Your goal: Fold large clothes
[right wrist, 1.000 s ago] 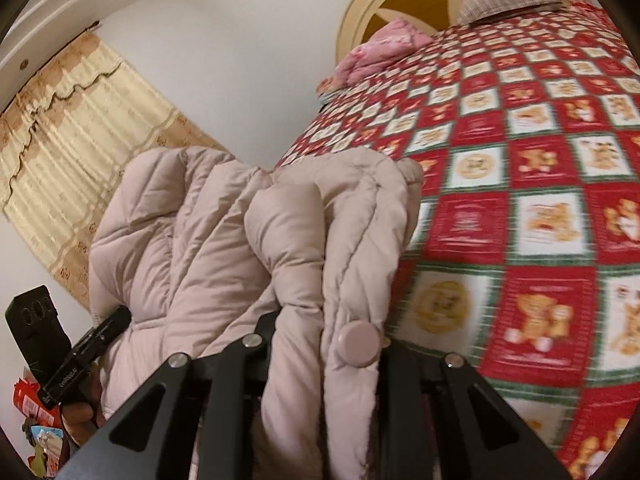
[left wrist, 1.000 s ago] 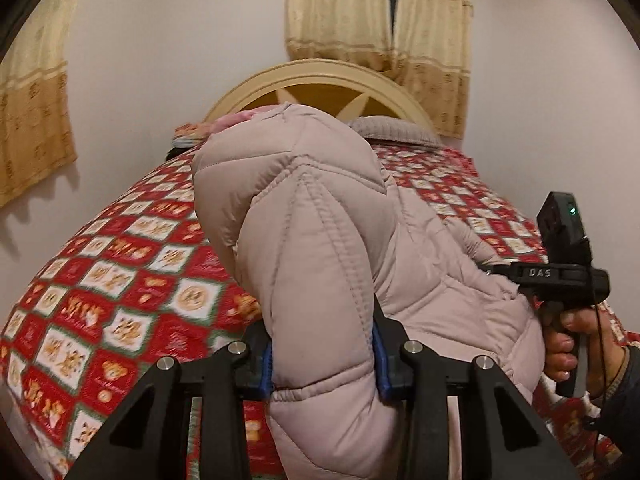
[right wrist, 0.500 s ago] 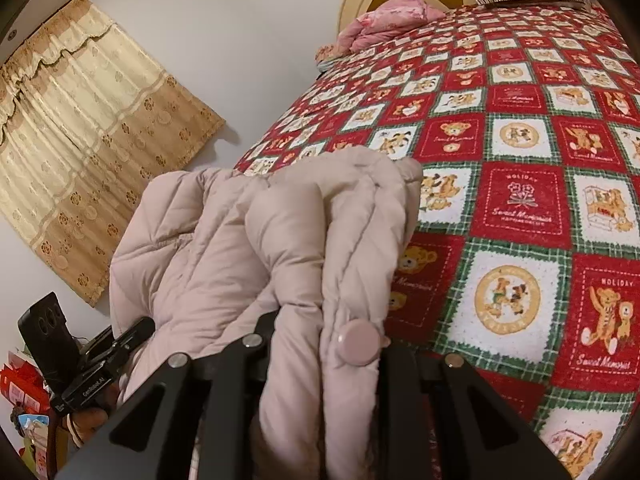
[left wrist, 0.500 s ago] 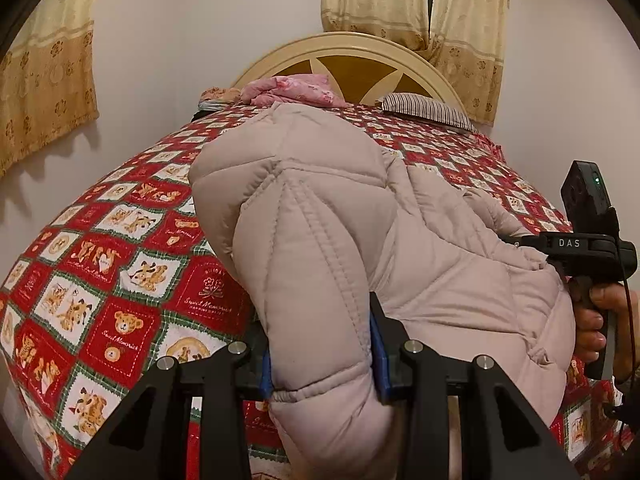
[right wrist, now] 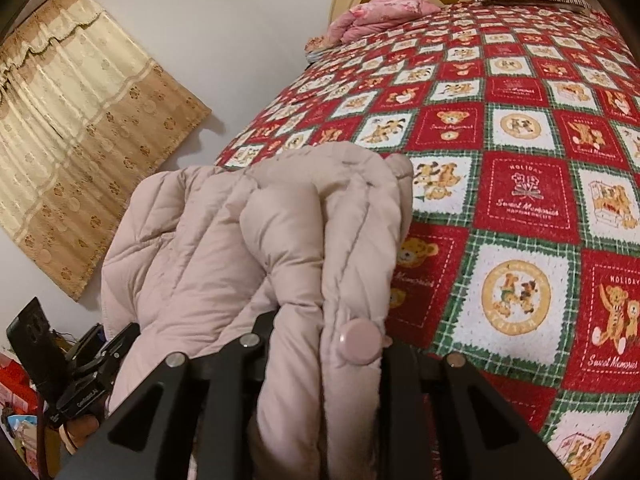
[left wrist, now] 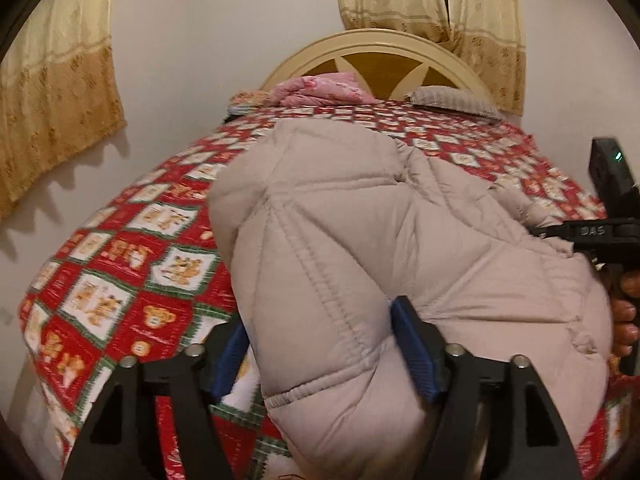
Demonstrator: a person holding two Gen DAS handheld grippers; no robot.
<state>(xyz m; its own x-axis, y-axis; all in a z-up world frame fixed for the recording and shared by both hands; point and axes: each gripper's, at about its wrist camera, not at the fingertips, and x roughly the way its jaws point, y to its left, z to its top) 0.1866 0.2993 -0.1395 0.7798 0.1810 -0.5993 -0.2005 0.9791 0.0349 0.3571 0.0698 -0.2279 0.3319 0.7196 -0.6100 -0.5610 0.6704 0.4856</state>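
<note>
A puffy pale-pink quilted jacket [left wrist: 360,232] lies bunched on the red teddy-bear quilt [left wrist: 120,280] of a bed. My left gripper [left wrist: 320,356] straddles a thick fold of it. Its jaws are opening: the blue pads [left wrist: 230,360] stand wide, and the left one is clear of the fabric. My right gripper [right wrist: 326,344] is shut on the jacket's [right wrist: 224,248] front edge, just by a round snap button [right wrist: 360,340]. The right gripper [left wrist: 600,236] also shows at the right edge of the left wrist view, held by a hand [left wrist: 624,312].
A cream headboard [left wrist: 384,56], a pink blanket [left wrist: 320,88] and a striped pillow [left wrist: 452,98] sit at the bed's far end. Beige curtains [right wrist: 80,152] hang on the walls. Open quilt [right wrist: 520,200] stretches to the right of the jacket. Clutter [right wrist: 16,400] sits beside the bed.
The left gripper's pads have spread apart and let go of the jacket fold. Both grippers have come down towards the bed, and the jacket has settled lower on the quilt.
</note>
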